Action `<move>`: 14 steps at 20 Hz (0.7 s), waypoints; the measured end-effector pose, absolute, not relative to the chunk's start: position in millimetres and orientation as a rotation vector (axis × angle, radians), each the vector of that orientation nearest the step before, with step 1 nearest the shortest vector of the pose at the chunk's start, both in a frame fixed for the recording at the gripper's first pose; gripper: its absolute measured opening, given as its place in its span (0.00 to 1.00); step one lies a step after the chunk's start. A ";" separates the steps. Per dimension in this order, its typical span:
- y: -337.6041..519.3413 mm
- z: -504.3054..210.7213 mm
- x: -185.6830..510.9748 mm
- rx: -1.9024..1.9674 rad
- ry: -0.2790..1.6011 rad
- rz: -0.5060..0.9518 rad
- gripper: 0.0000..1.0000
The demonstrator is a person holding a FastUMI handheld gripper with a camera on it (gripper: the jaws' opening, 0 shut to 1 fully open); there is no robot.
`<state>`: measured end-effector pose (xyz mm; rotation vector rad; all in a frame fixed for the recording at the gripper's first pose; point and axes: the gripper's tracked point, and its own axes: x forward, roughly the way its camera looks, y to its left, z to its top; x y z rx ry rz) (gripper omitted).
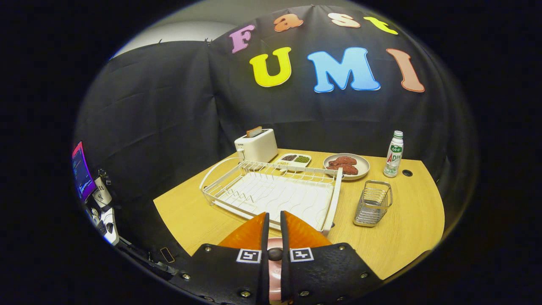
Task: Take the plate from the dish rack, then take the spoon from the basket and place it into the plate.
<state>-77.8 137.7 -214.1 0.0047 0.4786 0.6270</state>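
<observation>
Ahead of my nearly closed gripper [273,220] the dish rack [271,192] blocks the near table [406,228]. Bare wood lies open between rack and wire basket [373,203]; toaster [256,146], tray [293,161], meat plate [346,166] and bottle [394,153] crowd the back.

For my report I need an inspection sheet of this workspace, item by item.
Surface: wooden table, tidy.
Job's things: dish rack empty; wire basket, spoon not discernible.
Clutter: toaster, seasoning tray, plate of meat, bottle, all beyond the rack.
Grippers: gripper over the rack's near edge, fingers closed on a pink item; its kind is unclear.
Cables: nothing seen.
Surroundings: black cloth wall; screen beside the table.
</observation>
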 end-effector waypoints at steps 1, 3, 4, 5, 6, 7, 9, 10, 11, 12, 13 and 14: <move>141.3 -218.1 -79.2 0.005 0.477 0.628 0.10; 146.8 -224.6 -80.0 0.009 0.472 0.620 0.10; 149.7 -228.9 -81.2 0.014 0.475 0.618 0.10; 152.3 -232.6 -82.0 0.025 0.477 0.617 0.10; 156.5 -236.0 -84.5 0.042 0.484 0.629 0.10; 159.5 -238.9 -86.8 0.060 0.490 0.636 0.10; 156.7 -246.6 -88.6 0.048 0.501 0.630 0.10; 154.2 -251.5 -90.0 0.031 0.507 0.623 0.10; 152.4 -254.8 -92.2 0.024 0.513 0.625 0.11; 153.1 -254.9 -92.9 0.032 0.508 0.625 0.11; 152.0 -257.1 -92.6 0.034 0.514 0.617 0.12; 151.5 -257.6 -91.4 0.043 0.517 0.615 0.13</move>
